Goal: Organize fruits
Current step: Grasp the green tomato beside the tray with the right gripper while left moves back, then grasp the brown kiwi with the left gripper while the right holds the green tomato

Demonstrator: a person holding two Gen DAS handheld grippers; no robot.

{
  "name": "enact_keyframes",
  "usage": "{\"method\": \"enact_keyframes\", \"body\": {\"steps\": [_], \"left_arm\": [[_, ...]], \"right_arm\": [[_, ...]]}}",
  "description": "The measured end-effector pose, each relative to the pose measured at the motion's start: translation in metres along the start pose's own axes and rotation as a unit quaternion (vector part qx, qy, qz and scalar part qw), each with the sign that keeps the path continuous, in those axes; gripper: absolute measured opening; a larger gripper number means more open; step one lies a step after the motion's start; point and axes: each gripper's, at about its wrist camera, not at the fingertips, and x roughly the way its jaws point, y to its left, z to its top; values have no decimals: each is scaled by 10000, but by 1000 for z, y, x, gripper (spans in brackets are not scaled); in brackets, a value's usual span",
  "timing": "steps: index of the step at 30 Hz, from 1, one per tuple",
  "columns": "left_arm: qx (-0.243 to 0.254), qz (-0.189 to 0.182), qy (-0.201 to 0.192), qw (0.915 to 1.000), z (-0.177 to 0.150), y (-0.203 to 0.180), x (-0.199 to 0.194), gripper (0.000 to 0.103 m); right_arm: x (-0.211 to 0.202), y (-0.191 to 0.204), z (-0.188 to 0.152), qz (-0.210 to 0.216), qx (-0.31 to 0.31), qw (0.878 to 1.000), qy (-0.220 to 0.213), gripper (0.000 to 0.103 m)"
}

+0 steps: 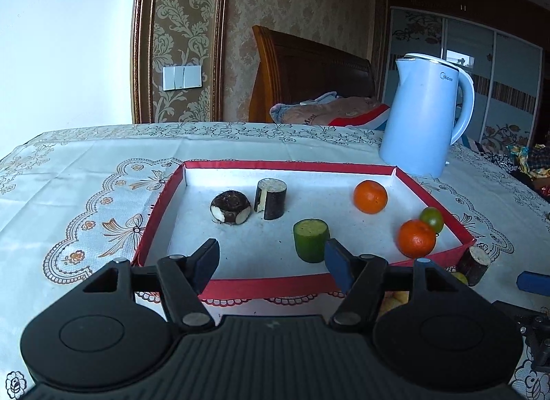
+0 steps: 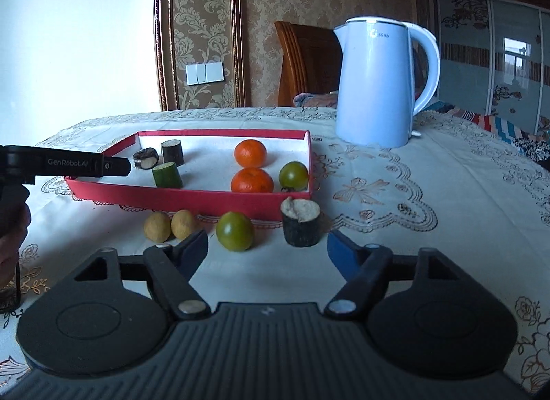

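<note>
Six pieces already lay inside the red tray, while a green fruit, a dark stub and two yellow fruits waited just before it, both the left gripper and right gripper wide open, empty.

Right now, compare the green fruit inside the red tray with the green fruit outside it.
The green fruit in the tray sits at the tray's right end beside an orange; the green fruit on the tablecloth lies before the red tray, nearest the right claw. The tablecloth one looks larger, being closer. Both are round and green.
</note>
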Motion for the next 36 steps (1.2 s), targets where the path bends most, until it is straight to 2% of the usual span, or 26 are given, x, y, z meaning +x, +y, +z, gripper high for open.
{"method": "enact_keyframes", "body": {"steps": [3, 6, 10, 12, 17, 21, 24, 27, 32, 36], "left_arm": [[3, 8, 32, 10000, 0, 0, 1, 67], [-5, -7, 25, 10000, 0, 1, 0, 67], [9, -29, 17, 10000, -1, 0, -1, 67], [22, -35, 13, 10000, -1, 0, -1, 67], [68, -105, 35, 9999, -2, -2, -1, 67], [169, -320, 91, 9993, -3, -6, -2, 67], [356, -540, 85, 9979, -5, -12, -4, 67], [651, -943, 187, 9932, -10, -22, -5, 67], [1340, -867, 281, 9868, -21, -45, -1, 67], [1418, -870, 286, 9856, -21, -50, 3, 72]], "right_arm": [[7, 2, 1, 157, 27, 9998, 153, 59], [14, 6, 3, 264, 43, 9993, 264, 54], [22, 13, 9, 237, -53, 9993, 267, 54], [27, 16, 11, 248, -107, 9992, 306, 49], [40, 21, 15, 280, -161, 9985, 432, 44], [47, 23, 18, 254, -185, 9985, 457, 44], [52, 22, 20, 234, -154, 9985, 473, 38], [53, 19, 20, 226, -53, 9985, 505, 35], [55, 14, 19, 236, 97, 9982, 548, 35], [57, 10, 19, 284, 216, 9976, 594, 35]]}}
